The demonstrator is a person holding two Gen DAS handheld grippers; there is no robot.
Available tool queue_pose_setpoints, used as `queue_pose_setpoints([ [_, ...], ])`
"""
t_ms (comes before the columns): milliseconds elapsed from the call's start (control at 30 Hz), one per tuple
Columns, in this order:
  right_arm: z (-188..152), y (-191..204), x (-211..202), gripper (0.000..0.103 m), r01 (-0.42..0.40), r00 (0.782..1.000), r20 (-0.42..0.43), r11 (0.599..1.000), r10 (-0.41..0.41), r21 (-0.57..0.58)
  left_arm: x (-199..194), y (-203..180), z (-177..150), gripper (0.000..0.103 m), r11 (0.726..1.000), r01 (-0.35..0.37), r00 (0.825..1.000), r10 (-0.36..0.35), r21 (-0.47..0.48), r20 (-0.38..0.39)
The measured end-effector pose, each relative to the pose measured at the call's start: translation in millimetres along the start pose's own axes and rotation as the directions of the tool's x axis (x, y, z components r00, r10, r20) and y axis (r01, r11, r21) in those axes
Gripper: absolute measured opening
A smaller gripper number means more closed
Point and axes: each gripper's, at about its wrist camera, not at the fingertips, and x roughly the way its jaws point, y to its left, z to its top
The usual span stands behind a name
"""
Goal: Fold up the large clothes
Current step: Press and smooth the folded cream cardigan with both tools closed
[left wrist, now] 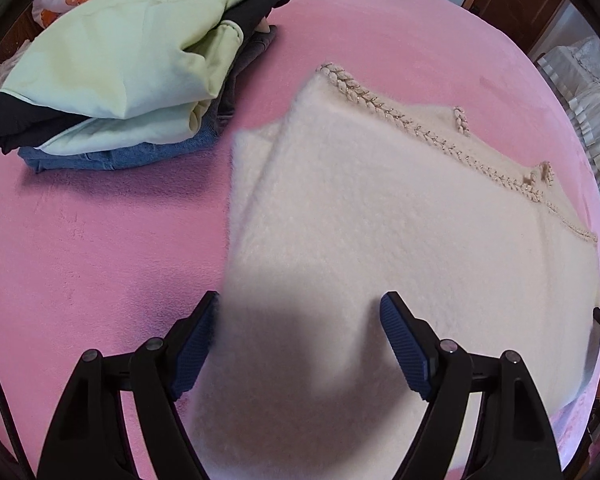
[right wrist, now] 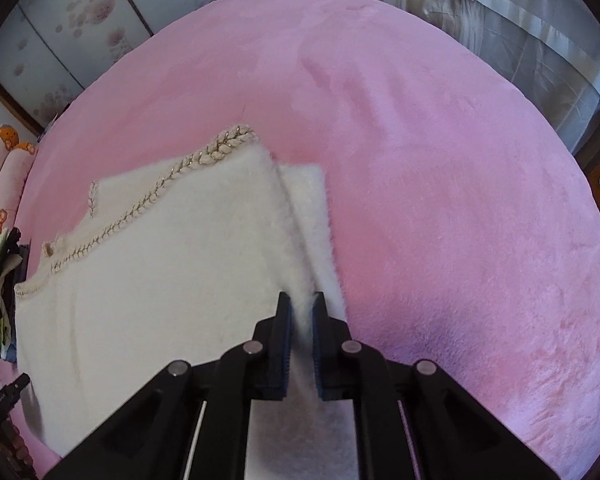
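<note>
The right claw (right wrist: 302, 312) grips the white garment's (right wrist: 172, 248) edge. The left claw (left wrist: 300, 320) stands wide, straddling its other edge on the bed (left wrist: 80, 240).

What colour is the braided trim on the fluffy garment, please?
Cream with gold thread, on the braided trim; clearest in the left wrist view.

Fluffy cream sweater (left wrist: 380, 220) with braided trim lies folded on pink bedding.
</note>
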Motion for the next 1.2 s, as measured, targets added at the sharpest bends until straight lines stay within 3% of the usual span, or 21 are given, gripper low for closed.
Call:
queue_pose_setpoints([
  [267,-13,19,-38,0.013,0.04,0.993,0.115,0.999,-0.038,-0.011,-49,-14,-12,0.067,0.998,-0.028,0.994,0.022,0.055,0.11],
  [333,-22,22,-53,0.013,0.04,0.988,0.146,0.998,-0.045,0.038,-59,-23,-18,0.056,0.997,-0.007,0.992,-0.003,0.075,0.127],
  [467,-51,31,-74,0.013,-0.069,0.982,0.182,0.986,0.04,0.153,-67,-45,-34,0.029,0.994,0.078,0.991,-0.085,0.079,0.099],
  [600,-82,62,-76,0.013,-0.128,0.985,0.133,0.986,0.114,0.108,-71,-67,-57,0.013,0.982,0.17,0.983,-0.175,0.078,0.063],
  [767,-127,109,-70,0.011,-0.272,0.958,0.072,0.959,0.278,-0.082,-59,-104,-92,0.008,0.95,0.305,0.952,-0.304,0.057,-0.026],
  [900,-151,133,-63,0.004,-0.389,0.921,-0.022,0.91,0.39,-0.146,-50,-129,-111,0.008,0.936,0.342,0.939,-0.335,0.085,-0.082],
  [1100,-170,154,-51,0.0,-0.393,0.919,-0.104,0.885,0.379,-0.249,-35,-155,-126,0.008,0.92,0.379,0.921,-0.363,0.105,-0.144],
  [1200,-167,153,-39,0.0,-0.414,0.91,-0.134,0.88,0.392,-0.234,-30,-162,-126,0.008,0.91,0.401,0.91,-0.383,0.104,-0.158],
])
